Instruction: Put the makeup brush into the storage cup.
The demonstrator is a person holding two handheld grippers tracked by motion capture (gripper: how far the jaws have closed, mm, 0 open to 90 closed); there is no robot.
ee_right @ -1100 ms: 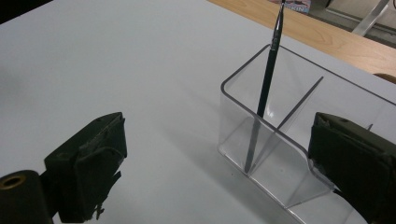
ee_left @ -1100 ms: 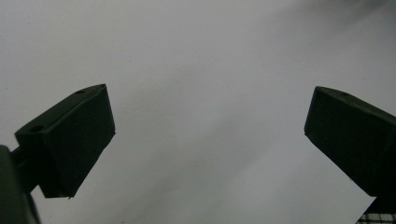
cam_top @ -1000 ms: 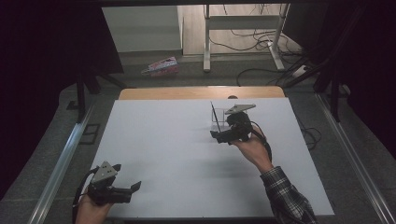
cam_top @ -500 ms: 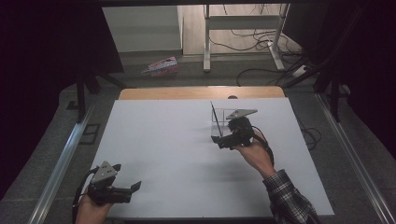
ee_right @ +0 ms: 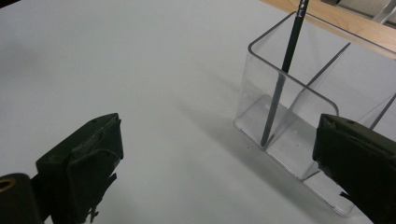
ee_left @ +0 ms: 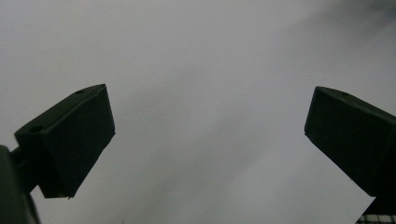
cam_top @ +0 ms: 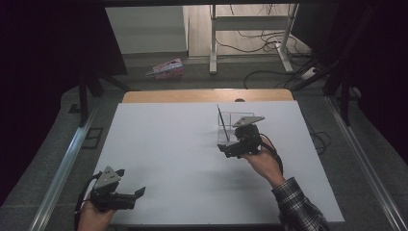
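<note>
Right gripper (cam_top: 226,149): held in the person's right hand above the white table (cam_top: 163,144), right of centre; in the right gripper view (ee_right: 215,158) its jaws stand wide apart with nothing between them.
Clear holder (ee_right: 299,116): a see-through box with inner dividers, upright on the table just beyond the right gripper – near the far edge in the high view (cam_top: 235,126).
Pencil (ee_right: 283,74): dark and thin, standing tilted in the holder's nearest-left compartment, its tip on the floor of the box, its top leaning on the rim; also seen in the high view (cam_top: 223,122).
Left gripper (cam_top: 139,193): low at the near left corner of the table, well apart from the holder – jaws spread over bare white surface (ee_left: 210,140), holding nothing.
Beyond the table: a wooden strip (cam_top: 207,95) along the far edge.
</note>
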